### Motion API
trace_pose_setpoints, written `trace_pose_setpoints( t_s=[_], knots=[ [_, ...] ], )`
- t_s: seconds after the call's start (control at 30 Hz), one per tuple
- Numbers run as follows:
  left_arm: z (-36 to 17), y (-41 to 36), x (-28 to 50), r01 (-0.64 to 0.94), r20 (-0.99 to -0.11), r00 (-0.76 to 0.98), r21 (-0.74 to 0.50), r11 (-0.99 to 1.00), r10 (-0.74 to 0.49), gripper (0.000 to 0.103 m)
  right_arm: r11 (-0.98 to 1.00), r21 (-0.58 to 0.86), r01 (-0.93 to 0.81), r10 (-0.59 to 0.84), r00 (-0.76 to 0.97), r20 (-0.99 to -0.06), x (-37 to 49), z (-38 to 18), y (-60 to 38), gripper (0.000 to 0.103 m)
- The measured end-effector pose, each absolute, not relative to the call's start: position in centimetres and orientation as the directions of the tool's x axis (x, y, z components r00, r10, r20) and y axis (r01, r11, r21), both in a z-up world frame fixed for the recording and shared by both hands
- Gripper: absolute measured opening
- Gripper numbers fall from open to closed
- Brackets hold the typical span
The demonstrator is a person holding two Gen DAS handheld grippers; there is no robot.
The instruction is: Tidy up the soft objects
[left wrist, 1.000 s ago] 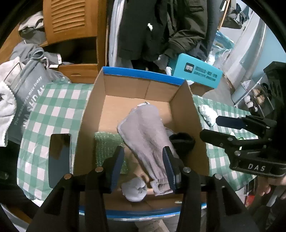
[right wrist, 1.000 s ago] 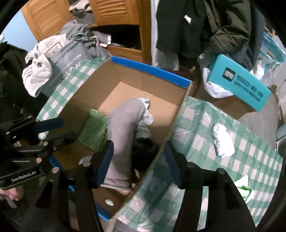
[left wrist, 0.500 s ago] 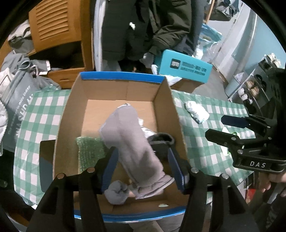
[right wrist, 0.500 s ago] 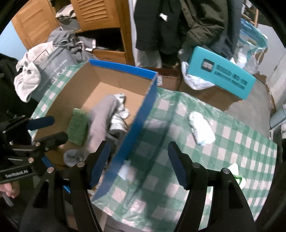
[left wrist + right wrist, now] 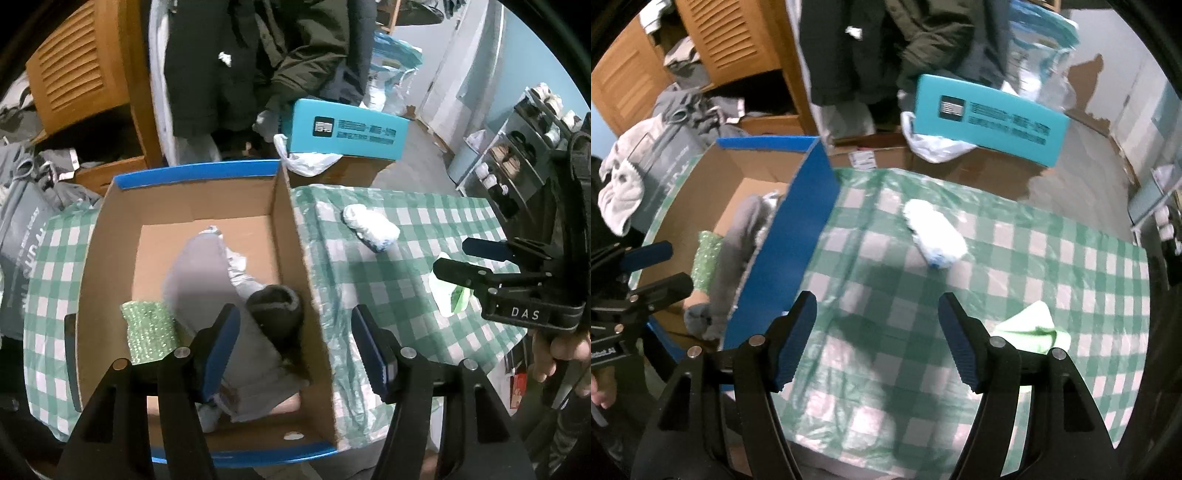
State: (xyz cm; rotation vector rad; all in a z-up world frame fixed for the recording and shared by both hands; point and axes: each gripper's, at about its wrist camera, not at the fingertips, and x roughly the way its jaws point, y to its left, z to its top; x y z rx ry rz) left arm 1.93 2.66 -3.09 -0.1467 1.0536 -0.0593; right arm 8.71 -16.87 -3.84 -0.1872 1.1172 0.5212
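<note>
One cardboard box (image 5: 288,229) stands at the left edge of the checked cloth (image 5: 406,295). Inside it lie five soft things: one long grey garment (image 5: 207,280) across the middle, one dark sock (image 5: 275,306) against the right wall, one green sponge (image 5: 149,332) near the left wall, one pale crumpled piece (image 5: 238,264) beside the garment and one small grey ball (image 5: 208,417) at the near wall. Two soft things lie on the cloth outside the box: one white bundle (image 5: 934,232) toward the far edge and one green-and-white cloth (image 5: 1034,326) near the right edge. Beyond the far edge sits one teal carton (image 5: 988,118). Two grippers show.
</note>
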Motion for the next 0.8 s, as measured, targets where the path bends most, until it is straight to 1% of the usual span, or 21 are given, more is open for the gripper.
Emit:
trace_pose_setpoints(
  t_s=[0.27,0.63,0.8],
  knots=[
    [-3.4,0.3,3.0,0.009,-0.869,0.479,-0.134,0.991,-0.122,0.068,0.894,0.126,-0.431,0.296,0.353,-0.888,9.3,-3.8,-20.6,0.069],
    [-4.1,-2.8,4.8,0.034,-0.878,0.451,-0.161,0.986,-0.159,0.068,0.93,0.114,-0.348,0.25,0.374,-0.893,10.3,-4.8,-25.8,0.07],
    [-4.4,-4.1,5.4,0.051,-0.881,0.448,-0.144,0.988,-0.152,0.073,0.942,0.11,-0.316,0.231,0.375,-0.898,10.6,-5.4,-27.9,0.07]
  ],
)
